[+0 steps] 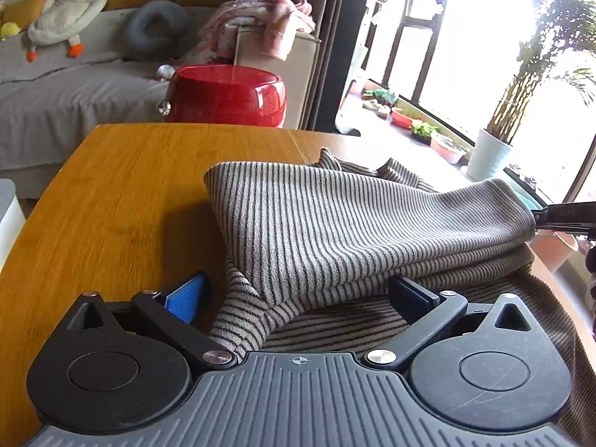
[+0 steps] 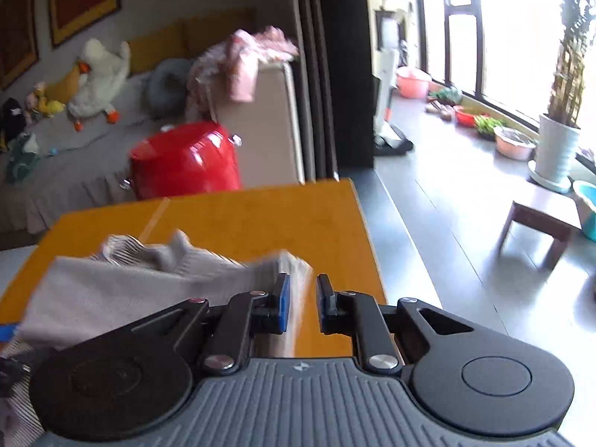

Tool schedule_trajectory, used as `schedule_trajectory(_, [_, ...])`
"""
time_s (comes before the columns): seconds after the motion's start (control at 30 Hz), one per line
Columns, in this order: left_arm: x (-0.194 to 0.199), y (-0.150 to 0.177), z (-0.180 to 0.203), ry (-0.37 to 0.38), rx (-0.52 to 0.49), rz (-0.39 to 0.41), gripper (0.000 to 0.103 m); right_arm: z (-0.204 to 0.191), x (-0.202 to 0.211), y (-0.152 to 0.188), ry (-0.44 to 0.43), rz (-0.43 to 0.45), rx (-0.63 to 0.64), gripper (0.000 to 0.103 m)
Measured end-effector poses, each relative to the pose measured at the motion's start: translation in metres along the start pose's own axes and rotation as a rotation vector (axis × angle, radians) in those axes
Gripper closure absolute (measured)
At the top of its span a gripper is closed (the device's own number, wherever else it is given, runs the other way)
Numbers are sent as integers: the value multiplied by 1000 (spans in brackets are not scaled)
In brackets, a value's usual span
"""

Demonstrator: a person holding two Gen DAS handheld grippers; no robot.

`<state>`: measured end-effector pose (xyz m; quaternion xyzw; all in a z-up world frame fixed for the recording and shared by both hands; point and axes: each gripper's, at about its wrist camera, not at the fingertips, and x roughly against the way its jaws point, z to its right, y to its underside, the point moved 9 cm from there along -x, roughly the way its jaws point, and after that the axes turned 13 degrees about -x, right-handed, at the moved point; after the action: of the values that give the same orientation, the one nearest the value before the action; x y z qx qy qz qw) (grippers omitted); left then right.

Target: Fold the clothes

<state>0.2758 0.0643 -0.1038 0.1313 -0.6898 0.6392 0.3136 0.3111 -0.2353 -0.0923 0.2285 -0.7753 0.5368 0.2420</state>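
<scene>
A grey, dark-striped knit garment [image 1: 354,231] lies bunched on the orange wooden table [image 1: 123,201], with one layer folded over the rest. My left gripper [image 1: 298,294] is wide open and low over the near edge of the cloth. Its blue pads [image 1: 186,300] stand on either side of a raised fold, and nothing is pinched. My right gripper [image 1: 558,218] shows at the right edge, at the lifted corner of the folded layer. In the right wrist view my right gripper [image 2: 301,298] has only a narrow gap, and the blurred edge of the garment [image 2: 111,290] sits in it.
A shiny red round stool [image 1: 227,93] stands just past the table's far edge, with a grey sofa [image 1: 74,85] and plush toys behind it. The table's right edge [image 2: 367,246] drops to the floor. A small wooden stool [image 2: 536,219], basins and a potted plant [image 2: 557,149] stand by the window.
</scene>
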Motion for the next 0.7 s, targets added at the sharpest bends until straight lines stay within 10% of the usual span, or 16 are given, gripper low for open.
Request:
schedule_trajectory(0.33, [49, -70, 30, 81, -64, 231, 0, -52, 58, -23, -280, 107, 15, 81])
schedule_trajectory(0.53, [-24, -32, 44, 123, -76, -21, 0, -55, 9, 22, -243, -29, -8, 60])
schedule_trajectory(0.7, [-26, -22, 49, 102, -162, 23, 0, -36, 6, 40, -296, -34, -51, 56])
